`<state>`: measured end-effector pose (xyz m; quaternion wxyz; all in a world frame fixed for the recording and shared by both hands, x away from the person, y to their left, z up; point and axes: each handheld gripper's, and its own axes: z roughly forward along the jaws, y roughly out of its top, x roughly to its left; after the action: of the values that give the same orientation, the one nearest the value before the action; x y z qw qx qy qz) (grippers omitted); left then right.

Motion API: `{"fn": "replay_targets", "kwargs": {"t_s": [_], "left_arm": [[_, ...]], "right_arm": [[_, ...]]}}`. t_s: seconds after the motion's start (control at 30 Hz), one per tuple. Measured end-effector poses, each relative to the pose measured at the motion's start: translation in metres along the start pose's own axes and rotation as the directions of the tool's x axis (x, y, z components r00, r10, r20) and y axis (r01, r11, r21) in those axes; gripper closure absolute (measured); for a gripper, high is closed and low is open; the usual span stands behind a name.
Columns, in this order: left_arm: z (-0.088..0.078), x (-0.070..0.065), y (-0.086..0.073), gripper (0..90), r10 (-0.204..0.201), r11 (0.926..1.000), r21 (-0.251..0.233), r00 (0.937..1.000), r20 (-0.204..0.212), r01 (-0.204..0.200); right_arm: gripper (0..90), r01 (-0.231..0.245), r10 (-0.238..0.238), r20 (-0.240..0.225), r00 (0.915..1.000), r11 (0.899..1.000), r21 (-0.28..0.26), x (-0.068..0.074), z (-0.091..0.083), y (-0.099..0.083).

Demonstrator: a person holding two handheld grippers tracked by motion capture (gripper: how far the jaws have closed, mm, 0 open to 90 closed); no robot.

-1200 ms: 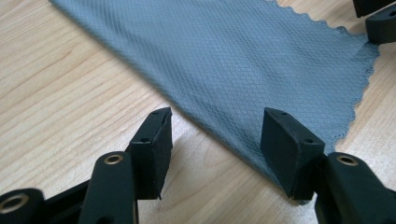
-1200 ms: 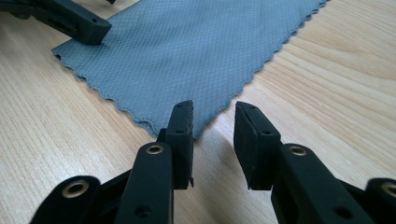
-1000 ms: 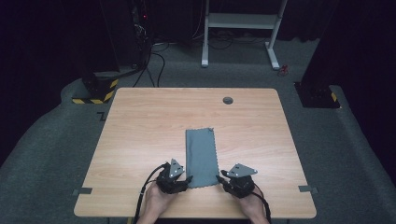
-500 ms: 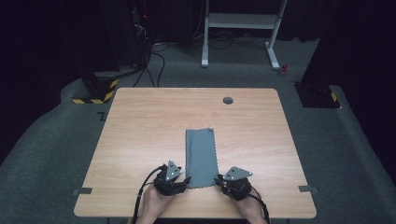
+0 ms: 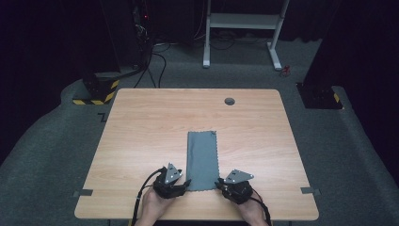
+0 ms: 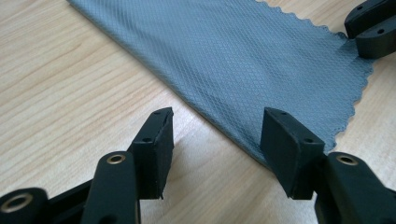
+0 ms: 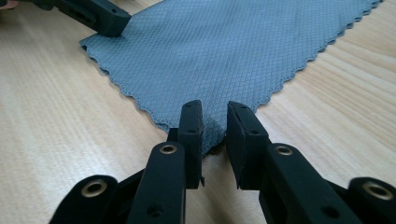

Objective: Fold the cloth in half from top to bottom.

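Observation:
A grey cloth (image 5: 203, 160), folded into a long strip, lies flat on the wooden table (image 5: 141, 122). At its near left corner is my left gripper (image 5: 186, 182) (image 6: 217, 140), open and just closed a little. One jaw is on bare wood, the other over the cloth (image 6: 243, 51) edge, and that edge runs between them. My right gripper (image 5: 220, 183) (image 7: 214, 126) is at the near right corner. Its jaws have just been closing to a narrow gap. The cloth (image 7: 224, 51) corner is bunched up between them.
A round cable hole (image 5: 229, 100) is near the table's far edge. Tape strips (image 5: 83, 192) mark the near corners. A white stand (image 5: 242, 28) and cables stand on the floor beyond. The other gripper's jaws reach into each gripper view at the cloth's far corner.
The left gripper has edged slightly towards the table's near edge. The right gripper and the cloth keep their places.

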<state>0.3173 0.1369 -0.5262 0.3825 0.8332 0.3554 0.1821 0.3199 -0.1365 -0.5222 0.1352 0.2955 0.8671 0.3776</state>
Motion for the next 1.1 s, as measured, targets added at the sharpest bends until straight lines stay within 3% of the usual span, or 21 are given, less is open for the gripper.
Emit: {"fn": "replay_targets", "kwargs": {"t_s": [0.1, 0.2, 0.27, 0.43, 0.63, 0.83, 1.03, 1.1], "left_arm": [[-0.002, 0.002, -0.002, 45.1, -0.014, 0.9999, 0.003, 0.9998, 0.016, 0.014], [-0.002, 0.004, 0.002, 46.2, 0.005, 0.9998, 0.020, 0.9994, 0.035, -0.006], [0.001, 0.004, 0.007, 45.7, 0.004, 0.9998, 0.017, 0.9988, 0.050, -0.005], [0.021, 0.010, 0.027, 46.4, 0.021, 0.9995, 0.023, 0.9982, 0.056, -0.022], [0.046, 0.026, 0.054, 47.2, -0.007, 1.0000, 0.007, 0.9975, 0.070, 0.007], [0.069, 0.050, 0.072, 47.4, -0.034, 0.9987, 0.038, 0.9990, 0.030, 0.033], [0.077, 0.071, 0.078, 48.0, -0.053, 0.9978, 0.038, 0.9984, -0.019, 0.054], [0.078, 0.080, 0.075, 48.3, -0.082, 0.9961, 0.029, 0.9958, -0.041, 0.083]], "right_arm": [[74.7, 0.007, -0.007, -0.020, 0.9998, 1.000, 0.003, 0.001, 0.000, 0.000], [74.8, -0.001, 0.001, -0.024, 0.9997, 1.000, -0.018, -0.002, -0.001, 0.001], [80.0, -0.017, 0.016, -0.023, 0.9996, 0.999, -0.042, -0.007, -0.001, 0.003], [86.6, -0.042, 0.041, -0.014, 0.9991, 0.997, -0.061, -0.026, 0.008, 0.015], [87.5, -0.052, 0.052, -0.005, 0.9986, 0.997, -0.056, -0.036, 0.029, 0.037], [87.6, -0.075, 0.077, 0.034, 0.9965, 0.995, -0.062, -0.046, 0.050, 0.052], [87.3, -0.112, 0.113, 0.085, 0.9899, 0.994, -0.014, -0.063, 0.061, 0.059], [86.9, -0.122, 0.122, 0.103, 0.9872, 0.992, -0.004, -0.069, 0.063, 0.058]]}}
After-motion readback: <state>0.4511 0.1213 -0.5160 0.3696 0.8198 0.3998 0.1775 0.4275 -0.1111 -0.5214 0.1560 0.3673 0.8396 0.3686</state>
